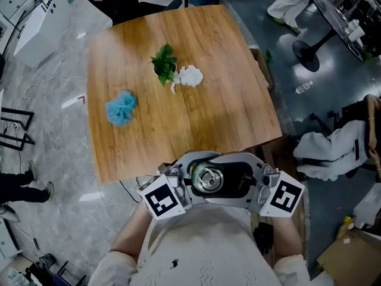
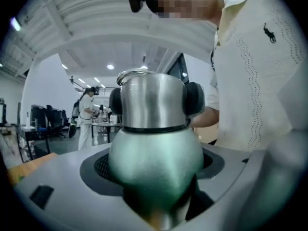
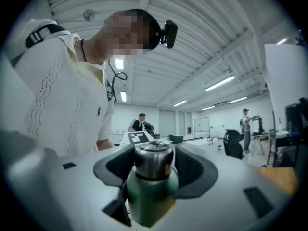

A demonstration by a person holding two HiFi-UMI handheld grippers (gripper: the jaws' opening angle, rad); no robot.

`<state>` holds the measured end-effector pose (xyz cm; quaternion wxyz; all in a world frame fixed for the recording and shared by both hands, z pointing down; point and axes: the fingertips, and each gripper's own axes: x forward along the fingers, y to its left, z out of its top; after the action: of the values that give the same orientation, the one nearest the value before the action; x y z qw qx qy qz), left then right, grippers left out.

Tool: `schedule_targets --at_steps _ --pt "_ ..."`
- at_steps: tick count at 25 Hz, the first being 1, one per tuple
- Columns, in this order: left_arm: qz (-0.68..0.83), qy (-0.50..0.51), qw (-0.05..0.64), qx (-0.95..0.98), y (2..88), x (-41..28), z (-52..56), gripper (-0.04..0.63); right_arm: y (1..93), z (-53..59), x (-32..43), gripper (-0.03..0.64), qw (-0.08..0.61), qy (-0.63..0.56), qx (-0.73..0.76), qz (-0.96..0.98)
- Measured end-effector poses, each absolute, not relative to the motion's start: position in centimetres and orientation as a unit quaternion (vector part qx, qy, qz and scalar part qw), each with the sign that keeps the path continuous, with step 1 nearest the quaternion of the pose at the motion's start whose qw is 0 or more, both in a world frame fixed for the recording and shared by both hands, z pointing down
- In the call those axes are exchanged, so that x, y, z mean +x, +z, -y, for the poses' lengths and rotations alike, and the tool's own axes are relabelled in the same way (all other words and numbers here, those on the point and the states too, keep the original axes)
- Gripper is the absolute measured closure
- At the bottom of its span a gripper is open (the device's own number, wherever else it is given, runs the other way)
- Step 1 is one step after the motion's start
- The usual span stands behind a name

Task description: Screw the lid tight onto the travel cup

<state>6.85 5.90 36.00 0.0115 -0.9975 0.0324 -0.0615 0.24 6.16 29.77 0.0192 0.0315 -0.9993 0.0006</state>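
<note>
The travel cup (image 1: 207,179) has a green body (image 2: 154,162) and a steel lid (image 2: 151,100). It is held upright in front of my chest, off the near edge of the table, and the head view looks down on the lid's top. My left gripper (image 2: 155,100) is shut, with its black pads (image 2: 194,98) pressed on both sides of the lid. My right gripper (image 3: 153,166) is shut round the cup (image 3: 151,189) just below the lid (image 3: 153,159). In the head view the left gripper (image 1: 191,182) and right gripper (image 1: 238,180) meet around the cup.
Beyond the cup, a wooden table (image 1: 226,112) carries a green leafy sprig (image 1: 164,63), a white crumpled piece (image 1: 190,76) and a blue fluffy ball (image 1: 121,108). White cloth on a chair (image 1: 333,148) and a cardboard box (image 1: 351,255) stand to the right. Other people stand far off.
</note>
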Motion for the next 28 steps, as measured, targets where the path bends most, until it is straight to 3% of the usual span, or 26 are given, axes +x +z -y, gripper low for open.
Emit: schedule_targets --at_steps 4,11,16,21,28 --pt "-0.129 -0.056 0.013 -0.990 36.0 5.8 -2.9 0.190 29.7 -4.1 0.2 0.373 -0.014 -0.003 0.151 0.988" --pt "-0.264 -0.078 0.003 -0.961 37.3 4.9 0.6 0.190 31.0 -1.7 0.2 0.374 0.003 0.000 0.345 0.938" --pt "-0.184 -0.035 0.018 -0.982 35.8 5.6 -1.4 0.190 31.8 -3.8 1.1 0.374 0.023 0.033 0.214 0.976" --pt "-0.061 -0.066 0.029 -0.996 36.0 7.3 -5.1 0.190 29.7 -5.8 1.0 0.357 0.015 0.002 0.064 0.998" --pt "-0.190 -0.091 0.056 -0.976 36.1 7.1 -2.0 0.190 29.2 -3.7 0.6 0.359 -0.020 -0.014 0.191 0.981"
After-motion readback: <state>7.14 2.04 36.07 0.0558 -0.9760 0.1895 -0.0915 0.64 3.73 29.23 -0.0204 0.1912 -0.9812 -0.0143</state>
